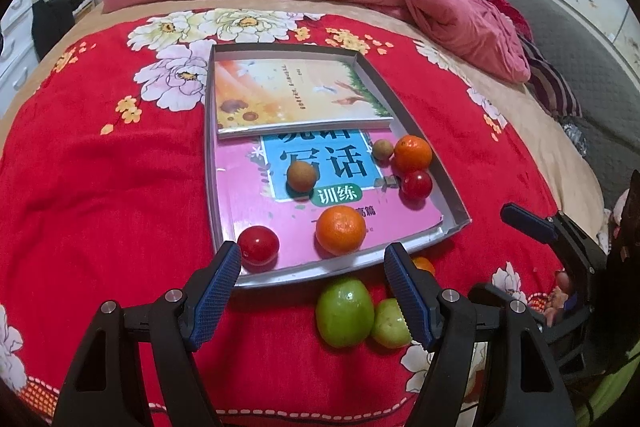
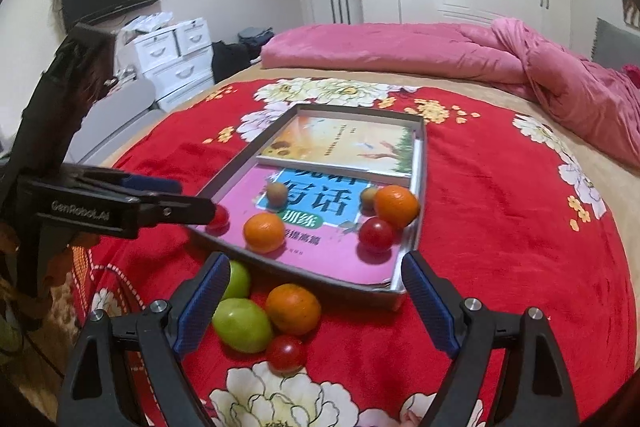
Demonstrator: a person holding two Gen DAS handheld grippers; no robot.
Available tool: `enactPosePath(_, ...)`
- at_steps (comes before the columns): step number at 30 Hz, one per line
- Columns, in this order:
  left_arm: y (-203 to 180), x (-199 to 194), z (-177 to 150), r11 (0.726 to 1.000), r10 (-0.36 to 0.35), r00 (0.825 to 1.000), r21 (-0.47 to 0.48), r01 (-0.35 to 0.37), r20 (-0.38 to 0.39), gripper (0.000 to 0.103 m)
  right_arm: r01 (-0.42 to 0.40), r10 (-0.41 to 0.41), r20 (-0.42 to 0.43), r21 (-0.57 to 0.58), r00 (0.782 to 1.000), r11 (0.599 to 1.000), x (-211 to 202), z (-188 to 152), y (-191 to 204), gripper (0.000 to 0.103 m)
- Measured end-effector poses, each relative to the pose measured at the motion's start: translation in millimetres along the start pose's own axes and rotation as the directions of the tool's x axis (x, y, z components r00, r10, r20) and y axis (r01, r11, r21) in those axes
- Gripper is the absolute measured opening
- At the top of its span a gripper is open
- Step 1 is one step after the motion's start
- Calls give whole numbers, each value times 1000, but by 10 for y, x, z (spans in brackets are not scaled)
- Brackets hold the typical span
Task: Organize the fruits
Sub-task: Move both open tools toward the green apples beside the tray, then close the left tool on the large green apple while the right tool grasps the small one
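Nearest my right gripper, whose jaws are spread wide and hold nothing, four loose fruits lie on the red bedspread: a small red tomato, a green fruit touching an orange, and a second green fruit behind the left finger. My left gripper is also spread and empty, hanging over the tray's near rim with the two green fruits just below it.

Just beyond them sits the grey tray, lined with a pink workbook and a second book at the far end. Six fruits are already inside: two oranges, two red tomatoes and two small brown fruits. Further back the pink quilt is heaped.

My guess is that the loose four go in next. The risks I see: the bed is soft, so pressing down beside a round fruit could send it rolling away; the touching pair may part if I nudge one. The workbook cover looks slick, so a fruit dropped from height could roll and knock others. Squeezing the tomato hard could burst it.
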State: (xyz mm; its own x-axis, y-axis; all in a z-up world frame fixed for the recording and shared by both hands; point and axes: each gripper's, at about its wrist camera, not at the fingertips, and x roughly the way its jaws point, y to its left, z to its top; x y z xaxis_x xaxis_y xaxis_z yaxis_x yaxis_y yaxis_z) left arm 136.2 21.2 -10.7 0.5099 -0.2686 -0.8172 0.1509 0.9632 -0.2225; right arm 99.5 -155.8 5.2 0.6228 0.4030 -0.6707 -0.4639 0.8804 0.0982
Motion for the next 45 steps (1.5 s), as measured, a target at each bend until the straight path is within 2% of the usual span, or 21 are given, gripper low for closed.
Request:
enactPosePath(13, -20, 38, -85, 1000, -5, 999, 9, 5, -45, 75, -38, 36, -60, -27, 998, 999, 4, -115, 153, 88)
enactPosePath(28, -42, 68, -147, 1000, -24, 996, 9, 25, -86, 75, -26, 22, -124, -32, 992, 999, 38, -232, 200, 88)
enactPosePath(45, -68, 250, -262, 999, -39, 985, 0, 40, -169, 76, -58, 34, -138, -173, 990, 983, 121, -348, 540, 87)
